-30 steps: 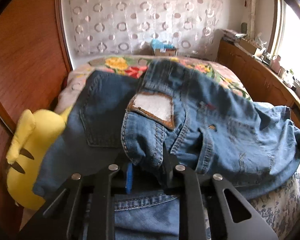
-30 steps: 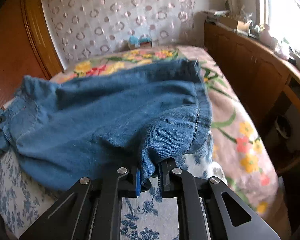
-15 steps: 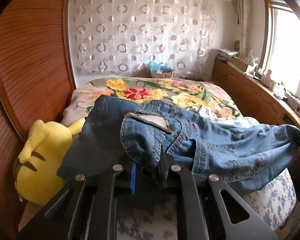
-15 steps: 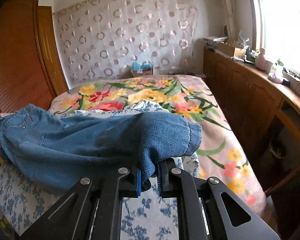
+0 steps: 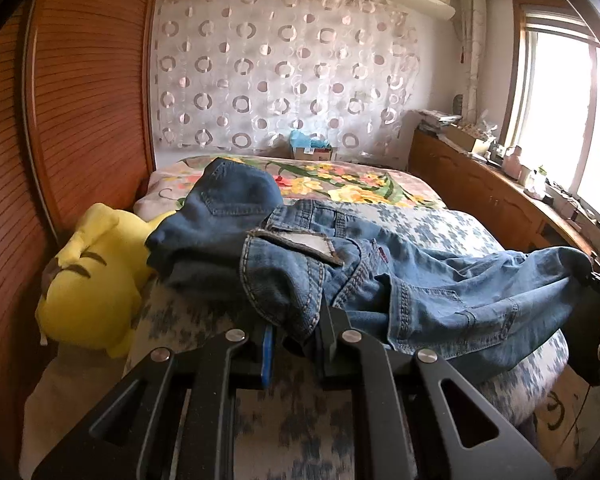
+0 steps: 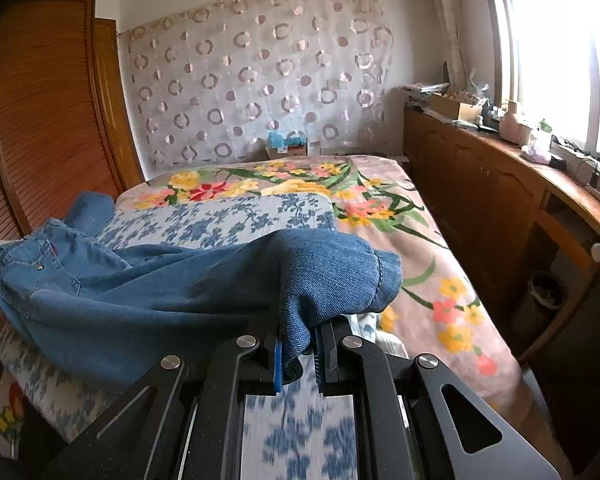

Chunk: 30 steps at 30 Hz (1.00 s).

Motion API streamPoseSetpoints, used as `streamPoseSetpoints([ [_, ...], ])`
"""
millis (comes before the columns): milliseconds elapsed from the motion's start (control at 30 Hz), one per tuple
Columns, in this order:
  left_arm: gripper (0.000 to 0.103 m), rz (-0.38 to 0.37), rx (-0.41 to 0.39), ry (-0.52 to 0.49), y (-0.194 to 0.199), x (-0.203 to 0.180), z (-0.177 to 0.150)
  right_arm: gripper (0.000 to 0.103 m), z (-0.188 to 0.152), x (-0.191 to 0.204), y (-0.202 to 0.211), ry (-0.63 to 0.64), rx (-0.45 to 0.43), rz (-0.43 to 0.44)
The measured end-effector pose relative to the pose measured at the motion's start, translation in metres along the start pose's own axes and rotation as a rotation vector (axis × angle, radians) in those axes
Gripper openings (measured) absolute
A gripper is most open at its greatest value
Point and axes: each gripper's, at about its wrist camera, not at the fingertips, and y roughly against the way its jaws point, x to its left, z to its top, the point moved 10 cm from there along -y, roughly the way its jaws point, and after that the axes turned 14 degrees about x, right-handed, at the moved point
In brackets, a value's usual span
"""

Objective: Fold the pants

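Two black grippers with shiny round screws

The left gripper [image 5: 296, 340] and right gripper [image 6: 298, 354] have flat black arms, triangle-shaped holes, silver screws, and one blue pad inside.

One pair of blue denim jeans [image 5: 380, 280], one yellow plush toy [image 5: 92, 280] at near left, one blue-flowered white quilt [image 6: 220, 216], two black tongs [image 5: 296, 344] [image 6: 298, 354].

Bedroom: bed [image 6: 440, 280] (floral cover), probably wardrobe [image 5: 80, 100].
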Motion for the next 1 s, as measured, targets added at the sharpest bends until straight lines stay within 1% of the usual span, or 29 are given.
streamPoseSetpoints([
  [100,0.016,-0.012,0.002,0.004,0.008,0.0,-0.021,0.011,-0.018,0.0,0.02,0.004,-0.017,-0.003],
  [200,0.016,-0.015,0.023,0.014,0.004,0.002,-0.048,0.011,-0.043,-0.003,0.03,-0.002,-0.014,0.004],
  [300,0.016,-0.012,0.047,0.007,-0.003,0.002,-0.069,0.011,-0.062,-0.006,0.032,-0.02,0.007,0.015],
  [367,0.016,-0.01,0.061,0.012,-0.008,0.002,-0.076,0.011,-0.074,-0.008,0.032,-0.024,0.023,0.017],
  [433,0.017,-0.015,0.078,0.022,-0.014,0.004,-0.081,0.011,-0.082,-0.011,0.028,-0.026,0.058,0.02],
  [500,0.017,0.001,0.079,0.01,-0.017,0.003,-0.083,0.012,-0.083,-0.014,0.023,-0.031,0.08,0.03],
  [567,0.017,0.017,0.074,0.001,-0.017,0.0,-0.083,0.012,-0.08,-0.013,0.019,-0.013,0.089,0.022],
  [633,0.018,0.028,0.077,-0.007,-0.016,-0.001,-0.085,0.012,-0.069,-0.014,0.016,-0.026,0.095,0.028],
  [700,0.018,0.039,0.088,-0.018,-0.016,-0.001,-0.084,0.012,-0.066,-0.013,0.015,-0.039,0.107,0.037],
  [733,0.019,0.041,0.088,-0.021,-0.015,-0.001,-0.085,0.013,-0.065,-0.013,0.016,-0.043,0.112,0.039],
  [800,0.02,0.048,0.092,-0.028,-0.015,0.0,-0.088,0.019,-0.063,-0.017,0.019,-0.044,0.112,0.041],
  [867,0.021,0.053,0.099,-0.028,-0.016,0.001,-0.09,0.022,-0.063,-0.02,0.019,-0.048,0.116,0.032],
  [1000,0.026,0.056,0.115,-0.023,-0.017,0.002,-0.095,0.023,-0.066,-0.018,0.016,-0.071,0.144,0.036],
])
